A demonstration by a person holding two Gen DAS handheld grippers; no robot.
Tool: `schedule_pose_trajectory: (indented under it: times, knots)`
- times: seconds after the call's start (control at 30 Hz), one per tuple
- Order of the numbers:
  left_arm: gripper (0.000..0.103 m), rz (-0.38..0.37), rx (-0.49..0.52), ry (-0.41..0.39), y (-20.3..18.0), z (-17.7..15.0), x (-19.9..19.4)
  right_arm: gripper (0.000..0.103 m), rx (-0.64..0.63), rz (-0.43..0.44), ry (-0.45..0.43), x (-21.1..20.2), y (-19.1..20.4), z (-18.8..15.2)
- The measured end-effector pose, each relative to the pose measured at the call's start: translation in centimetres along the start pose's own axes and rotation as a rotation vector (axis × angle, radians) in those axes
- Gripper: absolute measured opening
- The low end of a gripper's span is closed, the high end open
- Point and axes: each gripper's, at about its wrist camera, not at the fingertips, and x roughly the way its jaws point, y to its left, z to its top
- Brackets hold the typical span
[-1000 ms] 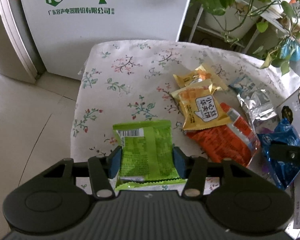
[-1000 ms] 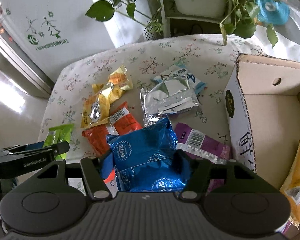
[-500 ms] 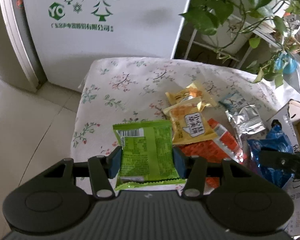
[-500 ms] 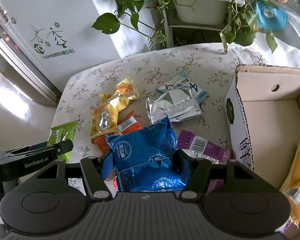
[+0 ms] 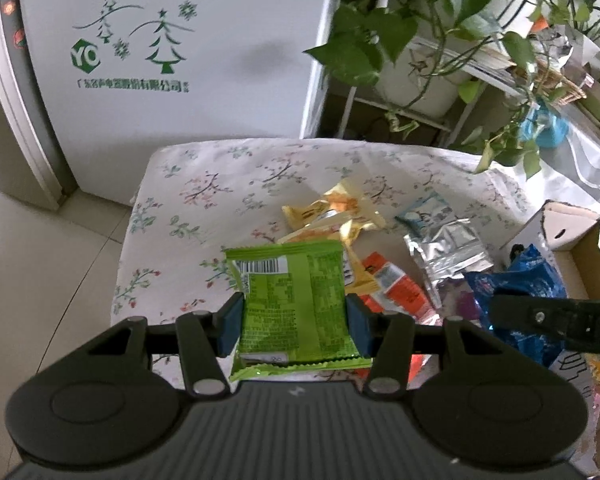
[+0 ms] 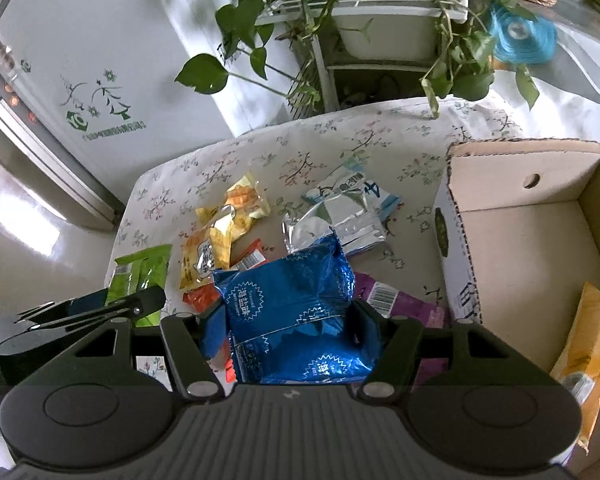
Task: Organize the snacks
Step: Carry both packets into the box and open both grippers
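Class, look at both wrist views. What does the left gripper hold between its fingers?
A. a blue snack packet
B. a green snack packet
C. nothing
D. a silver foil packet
B: the left gripper has its pads pressed on the sides of the green snack packet, barcode side up.

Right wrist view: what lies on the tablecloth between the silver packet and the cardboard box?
Nothing: in the right wrist view the stretch between the silver packet and the cardboard box is bare floral tablecloth.
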Motion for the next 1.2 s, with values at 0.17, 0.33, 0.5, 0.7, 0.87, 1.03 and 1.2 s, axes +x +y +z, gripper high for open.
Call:
schedule_pose_trajectory:
  times: [0.17,0.33,0.5,0.7,0.87,1.03,1.2]
  knots:
    - [0.053,0.0,0.02,-0.025,-1.1,0.1,-0.4,0.071,0.017,0.007,-0.021,-0.8,-0.7,0.1]
    - [0.053,-0.003,0.015,-0.039,-1.7,0.3,-0.7,0.071,0.032,0.012,-0.047,-1.7,-1.1,0.3]
    - [0.053,-0.007,0.042,-0.067,-3.1,0.3,-0.9,0.071,0.045,0.021,-0.079,-2.7,-1.7,0.4]
    - [0.053,-0.022,0.064,-0.053,-4.3,-0.2,-0.6,0.071,0.068,0.015,-0.116,-4.1,-3.0,0.6]
    - [0.053,-0.033,0.08,-0.053,-5.4,-0.5,-0.6,0.071,0.088,-0.005,-0.142,-4.9,-4.1,0.7]
    - [0.053,-0.057,0.104,-0.057,-6.8,-0.8,-0.9,0.071,0.116,-0.02,-0.176,-6.0,-5.6,1.0]
    - [0.053,-0.09,0.135,-0.071,-8.7,-1.2,-1.5,0.071,0.145,-0.024,-0.215,-7.4,-7.1,1.2]
